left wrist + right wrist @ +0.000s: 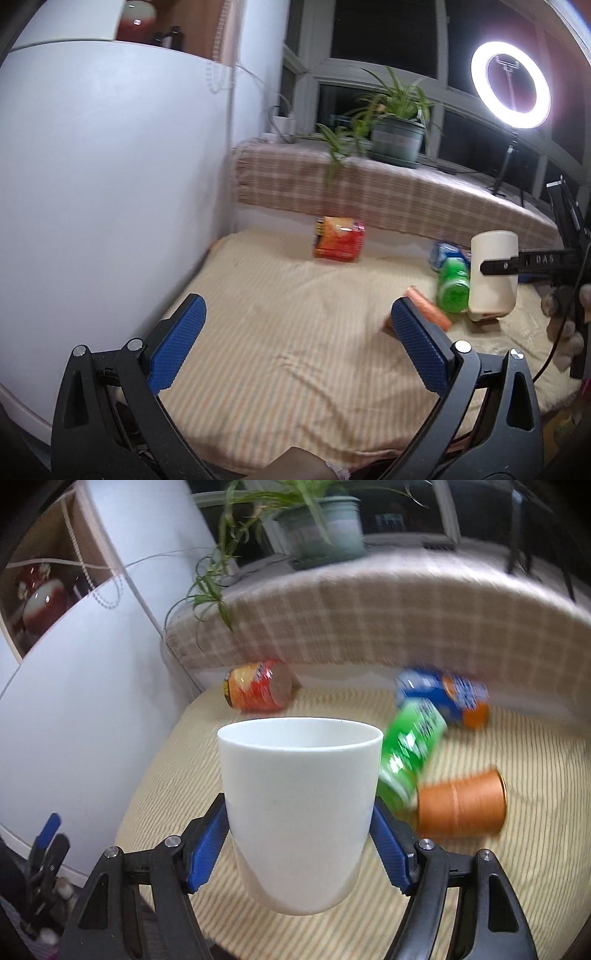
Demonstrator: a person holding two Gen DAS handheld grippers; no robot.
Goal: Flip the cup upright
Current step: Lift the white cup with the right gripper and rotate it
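A white cup [299,812] stands mouth-up between the blue pads of my right gripper [300,830], which is shut on its lower sides and holds it just above the striped cloth. It also shows in the left wrist view [493,275], upright, with one right finger [517,266] across it. My left gripper [297,317] is open and empty over the striped cloth [288,332], well left of the cup.
Lying on the cloth are a green can [410,753], an orange cup [461,805], a blue can [443,698] and a red can [258,690]. A white cabinet [103,184] stands at the left. A checked ledge [369,192] with a potted plant [397,142] lies behind.
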